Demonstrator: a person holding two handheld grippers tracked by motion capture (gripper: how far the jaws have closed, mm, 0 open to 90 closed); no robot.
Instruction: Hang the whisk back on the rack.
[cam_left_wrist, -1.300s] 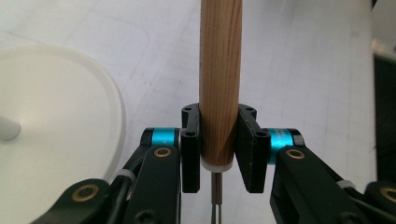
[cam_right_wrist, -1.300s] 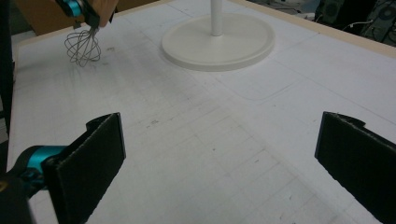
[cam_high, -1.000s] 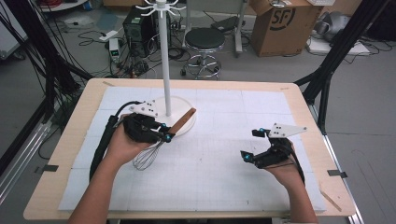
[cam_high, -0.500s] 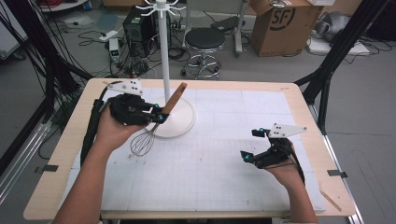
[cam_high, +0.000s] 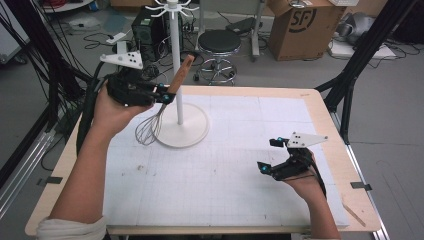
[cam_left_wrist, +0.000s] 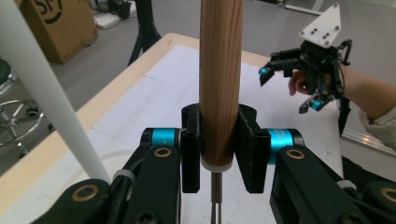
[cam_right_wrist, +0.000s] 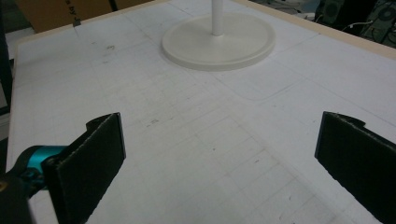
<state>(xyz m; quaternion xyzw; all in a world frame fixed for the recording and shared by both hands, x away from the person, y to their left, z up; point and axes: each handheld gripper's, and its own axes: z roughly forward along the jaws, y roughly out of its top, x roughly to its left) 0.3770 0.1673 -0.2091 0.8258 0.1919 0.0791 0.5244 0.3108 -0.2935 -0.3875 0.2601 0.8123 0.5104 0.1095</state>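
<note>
A whisk with a wooden handle hangs wire end down, lifted above the table's left part. My left gripper is shut on that handle, its jaws clamped near the handle's lower end, just left of the white stand's pole. The stand's round base rests on the white mat. My right gripper hovers low over the mat at the right, jaws wide apart with nothing between them; its pads frame bare mat. The right gripper also shows far off in the left gripper view.
A white gridded mat covers the wooden table. The stand's top hooks rise above the table's back. Behind the table stand a stool, a cardboard box and cables on the floor.
My left gripper has lifted the whisk from the mat and carried it up and back, beside the stand's pole. The right gripper has stayed put.
</note>
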